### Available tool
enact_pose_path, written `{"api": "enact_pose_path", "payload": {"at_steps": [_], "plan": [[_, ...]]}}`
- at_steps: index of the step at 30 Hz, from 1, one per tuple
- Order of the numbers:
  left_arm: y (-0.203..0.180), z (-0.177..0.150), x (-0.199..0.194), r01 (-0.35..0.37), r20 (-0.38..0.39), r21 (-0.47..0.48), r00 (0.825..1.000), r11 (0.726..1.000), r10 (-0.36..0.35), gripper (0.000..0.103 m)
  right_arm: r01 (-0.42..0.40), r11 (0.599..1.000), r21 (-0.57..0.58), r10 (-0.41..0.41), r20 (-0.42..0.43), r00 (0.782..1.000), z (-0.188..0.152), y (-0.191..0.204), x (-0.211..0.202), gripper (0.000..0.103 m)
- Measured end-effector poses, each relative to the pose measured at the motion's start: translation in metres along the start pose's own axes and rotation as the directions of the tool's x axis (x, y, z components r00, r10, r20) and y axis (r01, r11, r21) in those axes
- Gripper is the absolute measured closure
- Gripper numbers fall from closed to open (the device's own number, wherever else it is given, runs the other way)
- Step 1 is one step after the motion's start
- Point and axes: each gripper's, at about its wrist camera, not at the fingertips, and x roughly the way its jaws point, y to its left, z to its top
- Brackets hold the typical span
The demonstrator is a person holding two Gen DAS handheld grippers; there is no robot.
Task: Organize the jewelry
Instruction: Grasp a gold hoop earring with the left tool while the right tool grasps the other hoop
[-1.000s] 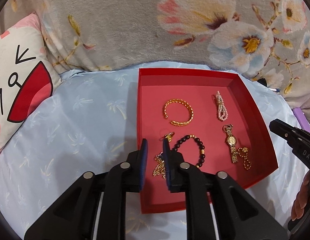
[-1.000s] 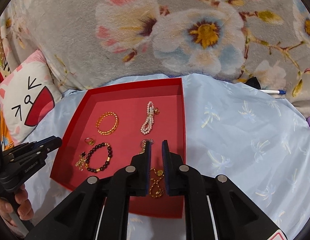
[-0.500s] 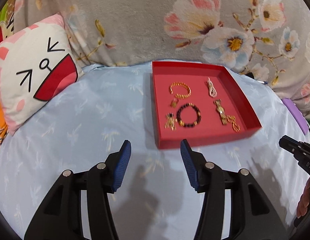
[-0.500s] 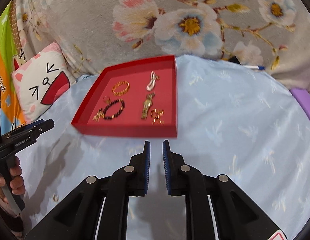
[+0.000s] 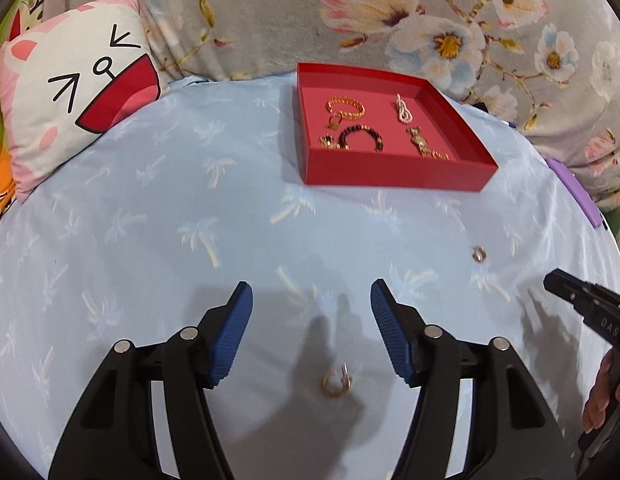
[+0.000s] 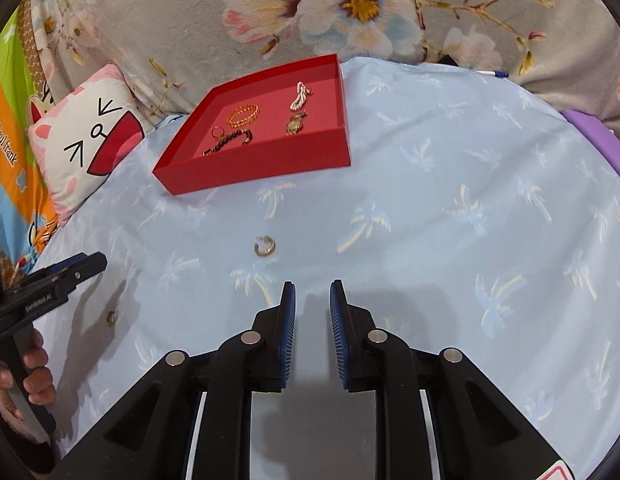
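Observation:
A red tray [image 5: 389, 178] [image 6: 262, 168] sits at the far side of the blue sheet. It holds a gold bangle [image 5: 345, 107], a pearl piece [image 5: 402, 109], a dark bead bracelet [image 5: 361, 138], a gold watch [image 5: 419, 142] and small gold pieces. One gold hoop earring [image 5: 337, 381] [image 6: 111, 317] lies on the sheet between the fingers of my left gripper [image 5: 310, 292], whose jaws are opening wide and not touching it. A second earring [image 5: 478, 254] [image 6: 264, 246] lies ahead and left of my right gripper [image 6: 313, 288], whose jaws are opening, a narrow gap with nothing in it.
A white and pink cat pillow [image 5: 74, 92] leans at the back left. A grey floral blanket [image 5: 429, 20] rises behind the tray. A purple object [image 5: 577, 196] and a pen [image 6: 497, 74] lie at the right edge. A hand [image 6: 34, 368] holds the left gripper's handle.
Both grippers have pulled back from over the tray to the near part of the sheet. The left jaws have spread wide; the right gap has grown slightly. Two loose earrings came into view.

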Motion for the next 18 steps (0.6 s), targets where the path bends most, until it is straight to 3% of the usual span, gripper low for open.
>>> {"api": "enact_pose_path", "payload": {"at_steps": [8,14,18], "plan": [[-0.013,-0.038,-0.008,0.013,-0.014,0.075,1.000,0.997,-0.012,0.044,-0.005,1.000,-0.004,0.005,-0.005,1.000,-0.006,0.001,0.003,0.078],[-0.014,-0.048,-0.003,0.007,-0.035,0.095,0.999,0.995,-0.004,0.044,-0.004,0.999,-0.035,0.003,-0.011,1.000,-0.010,0.012,0.005,0.076],[-0.019,-0.051,0.003,-0.010,-0.045,0.117,0.999,0.993,0.015,0.051,-0.002,0.998,-0.056,0.002,-0.010,1.000,-0.011,0.018,0.006,0.072]]}}
